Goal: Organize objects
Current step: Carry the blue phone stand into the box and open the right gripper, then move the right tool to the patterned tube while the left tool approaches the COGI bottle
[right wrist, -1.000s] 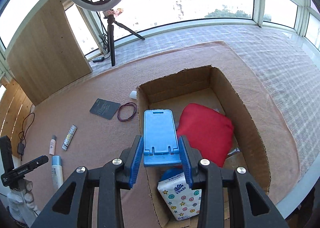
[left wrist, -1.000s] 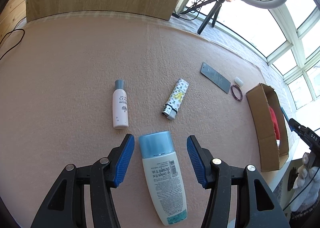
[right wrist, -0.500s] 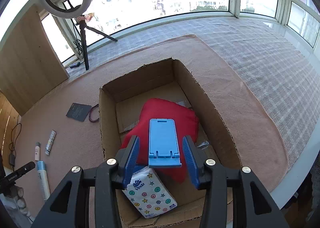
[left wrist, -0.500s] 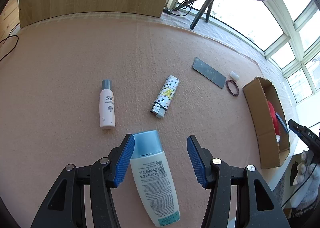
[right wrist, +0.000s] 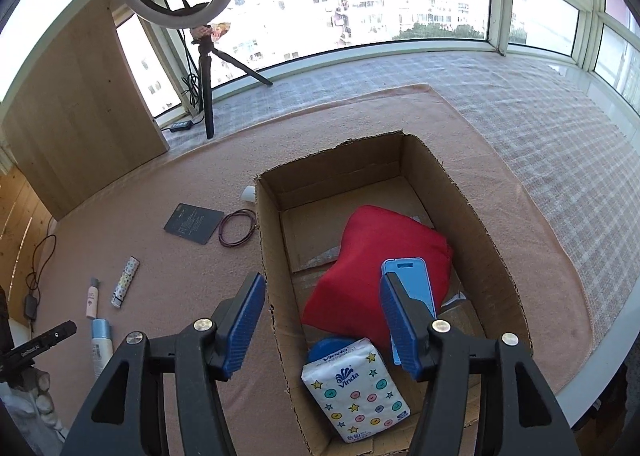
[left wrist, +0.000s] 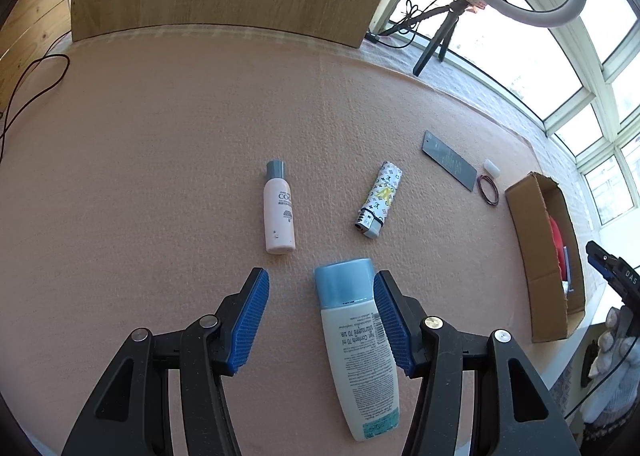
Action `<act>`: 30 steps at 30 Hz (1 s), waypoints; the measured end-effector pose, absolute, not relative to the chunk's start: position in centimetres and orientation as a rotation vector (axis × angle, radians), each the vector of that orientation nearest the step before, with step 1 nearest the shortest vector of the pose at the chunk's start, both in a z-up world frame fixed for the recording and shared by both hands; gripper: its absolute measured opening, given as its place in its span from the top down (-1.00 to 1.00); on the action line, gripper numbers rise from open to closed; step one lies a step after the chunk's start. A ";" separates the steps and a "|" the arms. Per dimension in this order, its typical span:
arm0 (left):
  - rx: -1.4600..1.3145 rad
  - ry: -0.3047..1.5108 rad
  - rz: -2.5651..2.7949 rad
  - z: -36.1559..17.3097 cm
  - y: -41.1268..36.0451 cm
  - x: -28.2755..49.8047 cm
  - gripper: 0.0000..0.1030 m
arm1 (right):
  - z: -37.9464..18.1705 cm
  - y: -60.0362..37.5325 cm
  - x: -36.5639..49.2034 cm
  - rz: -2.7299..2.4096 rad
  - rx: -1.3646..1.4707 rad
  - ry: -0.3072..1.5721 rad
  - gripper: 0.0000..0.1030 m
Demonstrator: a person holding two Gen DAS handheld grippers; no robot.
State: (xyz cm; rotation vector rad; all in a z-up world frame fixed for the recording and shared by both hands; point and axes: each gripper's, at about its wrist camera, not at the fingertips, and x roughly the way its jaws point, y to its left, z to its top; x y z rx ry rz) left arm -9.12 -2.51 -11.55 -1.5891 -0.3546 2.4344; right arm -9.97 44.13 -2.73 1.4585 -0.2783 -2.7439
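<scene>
Left claw (left wrist: 320,320) spread, blue-capped bottle (left wrist: 354,340) against its 3 o'clock pad — centre, then pinch. Right claw (right wrist: 322,326) spread over cardboard box (right wrist: 472,215) — blue stand (right wrist: 412,288) released, step done.

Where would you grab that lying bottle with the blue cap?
Probably across the white body of the blue-capped bottle, just below the cap, coming from above. It lies flat on the mat, long axis roughly along the open left gripper, so the fingers can close on its narrow sides.
</scene>
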 end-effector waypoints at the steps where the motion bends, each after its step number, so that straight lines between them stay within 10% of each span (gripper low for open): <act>1: -1.589 -0.358 2.439 -11.5 -2.9 -9.1 -0.13 | -2.6 43.7 -10.0 -2.738 1.449 -0.278 -0.08; 30: -1.567 -0.306 2.559 -10.0 -7.7 -8.5 -0.13 | -3.7 28.8 -11.9 -2.511 1.401 -0.079 -0.12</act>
